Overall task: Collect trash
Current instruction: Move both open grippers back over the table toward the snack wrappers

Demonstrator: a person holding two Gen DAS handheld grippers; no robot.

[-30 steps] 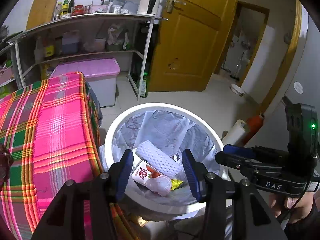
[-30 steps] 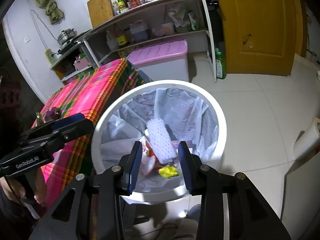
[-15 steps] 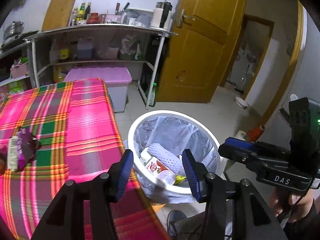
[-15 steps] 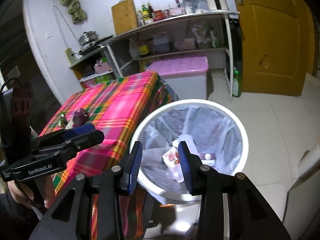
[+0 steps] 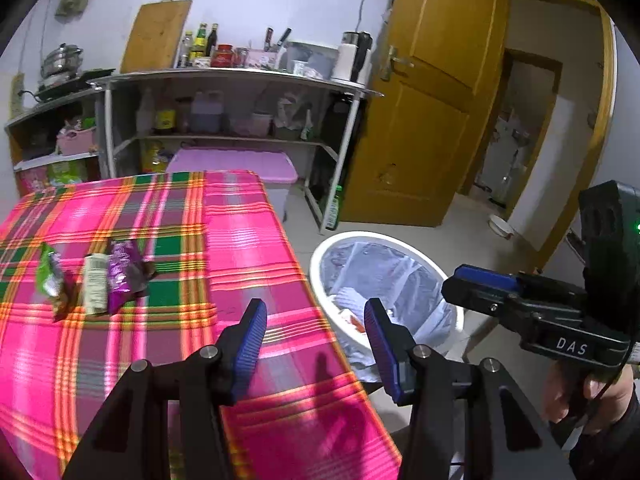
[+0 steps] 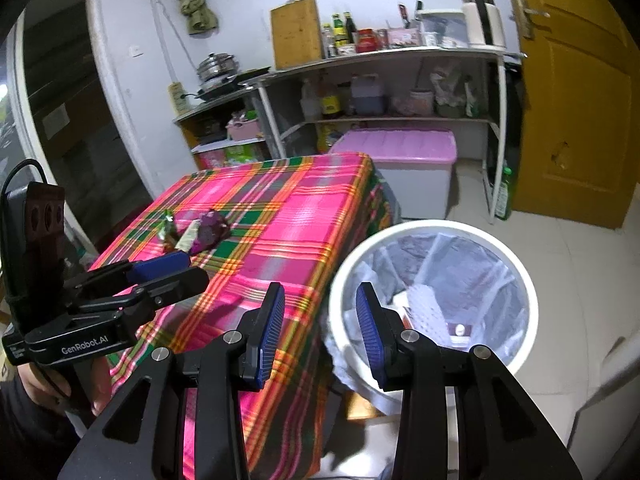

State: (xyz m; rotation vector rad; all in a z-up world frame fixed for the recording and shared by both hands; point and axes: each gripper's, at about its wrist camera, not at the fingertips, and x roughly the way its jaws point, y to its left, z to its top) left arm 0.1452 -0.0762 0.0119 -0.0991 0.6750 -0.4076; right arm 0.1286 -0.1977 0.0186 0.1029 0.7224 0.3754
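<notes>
Right gripper (image 6: pixel 320 320) — jaws apart, nothing between them — above the plaid table (image 6: pixel 288 216) edge. White lined bin (image 6: pixel 516 264) stands beside table. Wrappers (image 6: pixel 196 232) lie on cloth.

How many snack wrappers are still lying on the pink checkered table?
3, bunched together on the tablecloth: a green wrapper, a white wrapper and a purple wrapper. More could hide underneath.

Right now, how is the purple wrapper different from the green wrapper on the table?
The purple wrapper is bigger and puffed up; the green wrapper is thinner and flatter. The purple one lies nearer the trash bin, the green one farther away. Both are crinkly trash lying on the checked tablecloth.
</notes>
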